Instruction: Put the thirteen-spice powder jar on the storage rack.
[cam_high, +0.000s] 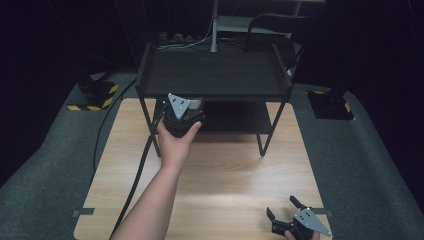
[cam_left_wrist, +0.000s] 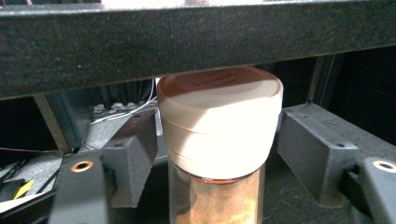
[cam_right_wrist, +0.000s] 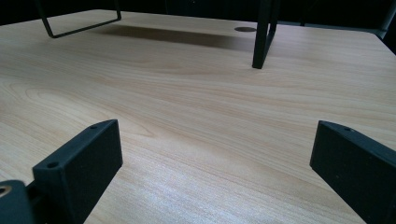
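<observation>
— With the fingers of the left gripper, pinched a jar by its pale lid, one black pad against each side.

— Sat where?

— At the front left of the black rack, in the gap between its two shelves. Came up just under the front edge of the upper shelf in the left gripper view. Couldn't tell whether rested on the lower shelf or hung clear; lost the base below the frame.

— And from the high view?

— Caught far less of it: a sliver of white beside the gripper's grey plate, with the left hand wrapped around the body behind and the cable trailing back across the desk. Showed the brownish contents through clear glass in the left gripper view alone.

— Read anything on the lid?

— Made out raised marks on the reddish-brown top, but too faint and too foreshortened to read. Found no other label or brand.

— And on the other side?

— Kept the right gripper low at the near right corner of the desk, well apart from the rack. Spread its fingers wide over bare wood in the right gripper view, gripping nothing, with a black rack leg standing farther off.
</observation>
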